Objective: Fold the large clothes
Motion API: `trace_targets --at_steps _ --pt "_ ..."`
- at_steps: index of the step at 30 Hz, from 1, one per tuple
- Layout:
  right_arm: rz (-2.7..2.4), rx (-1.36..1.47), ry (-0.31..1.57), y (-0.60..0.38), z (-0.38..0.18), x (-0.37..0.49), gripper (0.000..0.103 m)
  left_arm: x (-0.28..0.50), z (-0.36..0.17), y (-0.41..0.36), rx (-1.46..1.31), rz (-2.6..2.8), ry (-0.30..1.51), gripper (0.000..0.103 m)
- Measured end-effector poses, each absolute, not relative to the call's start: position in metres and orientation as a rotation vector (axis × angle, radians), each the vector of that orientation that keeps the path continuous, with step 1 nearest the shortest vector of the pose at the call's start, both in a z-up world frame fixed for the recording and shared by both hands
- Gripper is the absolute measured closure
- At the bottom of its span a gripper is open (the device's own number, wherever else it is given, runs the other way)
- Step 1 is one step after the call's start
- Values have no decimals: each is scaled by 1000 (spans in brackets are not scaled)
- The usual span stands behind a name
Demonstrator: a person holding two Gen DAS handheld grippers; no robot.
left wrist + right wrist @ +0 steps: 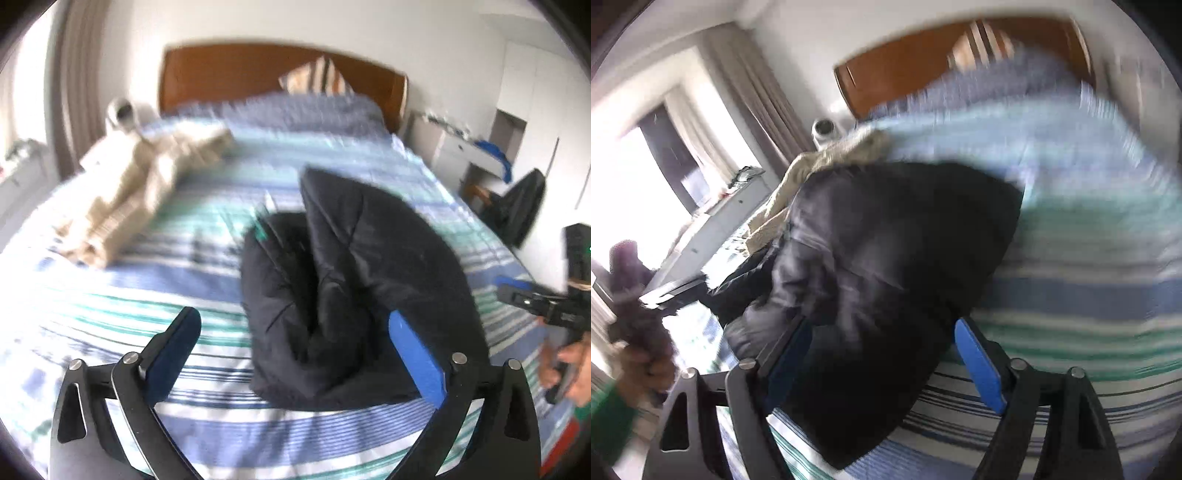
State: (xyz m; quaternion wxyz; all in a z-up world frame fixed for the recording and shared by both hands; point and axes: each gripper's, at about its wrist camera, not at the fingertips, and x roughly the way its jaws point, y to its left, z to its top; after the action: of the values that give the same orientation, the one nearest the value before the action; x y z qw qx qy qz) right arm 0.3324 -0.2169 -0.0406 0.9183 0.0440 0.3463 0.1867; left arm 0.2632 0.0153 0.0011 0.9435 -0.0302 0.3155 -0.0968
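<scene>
On a bed (pixel 110 295) covered with a blue, green and white striped spread lies a dark puffy jacket (pixel 351 277), bundled into a thick folded heap near the foot of the bed. Both views are blurred.

In the left wrist view, the left claw (pixel 295 347) hangs just above the spread with its jaws spread wide. The jacket's near edge sits between the two blue pads, but neither pad presses on it, so the claw holds nothing. Farther up the bed, to the left, lies a beige garment (pixel 144 188), well apart from the jacket. A striped pillow (pixel 317 77) leans against the brown wooden headboard (pixel 229 74). At the right edge, the right claw (pixel 517 291) shows from the side, gripped by a hand (pixel 569 365).

In the right wrist view, the right claw (pixel 886 354) is also open wide. The jacket (pixel 886 258) fills the space between its pads and spreads beyond them; the pads do not appear to pinch the fabric. The beige garment (pixel 798 192) peeks out behind the jacket. At the left edge, a hand (pixel 639 362) in a green sleeve (pixel 609 421) shows, very blurred.
</scene>
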Motion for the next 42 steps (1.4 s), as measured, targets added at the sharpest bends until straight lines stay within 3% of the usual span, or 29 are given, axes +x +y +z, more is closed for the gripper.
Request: trace_targets --at_steps 5,11,13,42 --pt "226 -73 550 -201 18 266 13 213 26 10 -4 -88 497 0" --pt "63 -159 379 -202 48 215 8 174 34 -13 5 -80 464 0" --pt "-9 -192 404 -200 47 200 1 167 37 -18 -4 -85 475 0" --pt "45 -46 639 -214 34 123 1 101 37 -58 28 10 639 0"
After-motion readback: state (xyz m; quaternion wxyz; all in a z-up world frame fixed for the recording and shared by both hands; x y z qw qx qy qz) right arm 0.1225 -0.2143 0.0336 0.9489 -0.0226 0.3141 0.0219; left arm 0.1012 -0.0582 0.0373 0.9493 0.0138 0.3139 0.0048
